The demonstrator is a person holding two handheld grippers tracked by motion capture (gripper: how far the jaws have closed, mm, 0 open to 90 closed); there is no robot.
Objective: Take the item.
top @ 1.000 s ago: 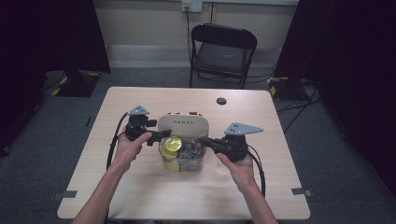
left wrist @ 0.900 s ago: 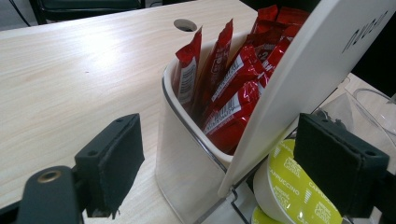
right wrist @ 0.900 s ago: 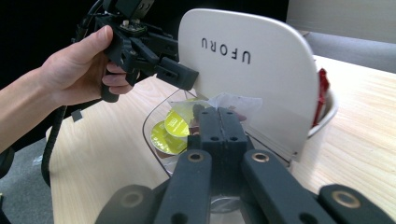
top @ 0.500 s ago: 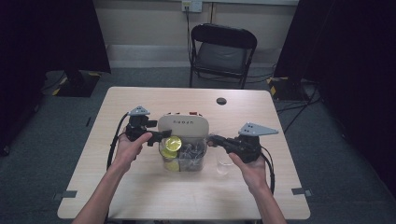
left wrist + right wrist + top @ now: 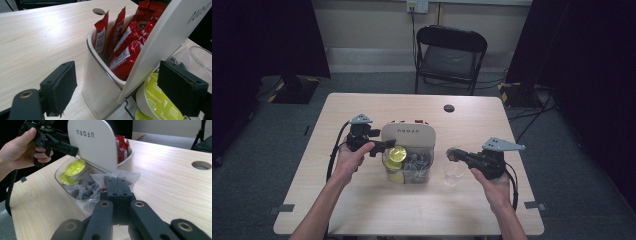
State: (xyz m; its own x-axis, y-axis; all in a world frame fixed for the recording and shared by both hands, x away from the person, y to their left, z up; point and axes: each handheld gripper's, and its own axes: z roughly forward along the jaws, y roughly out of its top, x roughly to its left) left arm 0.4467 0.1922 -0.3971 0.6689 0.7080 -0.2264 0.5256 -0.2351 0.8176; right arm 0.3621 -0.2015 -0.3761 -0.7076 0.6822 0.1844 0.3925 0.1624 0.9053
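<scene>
Clear plastic bag, crinkled, dark bits inside, pinched at its top edge between right gripper jaws. Left gripper jaws partly open, straddling organizer's white divider, yellow-lidded capsule beside one pad.

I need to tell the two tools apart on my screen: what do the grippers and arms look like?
Both are black handheld tools with two jaws faced in dark pads. The left gripper carries a small grey three-cornered plate on top; the right gripper has a larger, longer one. A black cable trails from each. The forearms are bare, no sleeves visible.

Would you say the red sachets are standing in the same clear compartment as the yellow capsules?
No, the red sachets stand in the white holder behind the lid, while the yellow capsules lie in the clear container in front.
</scene>
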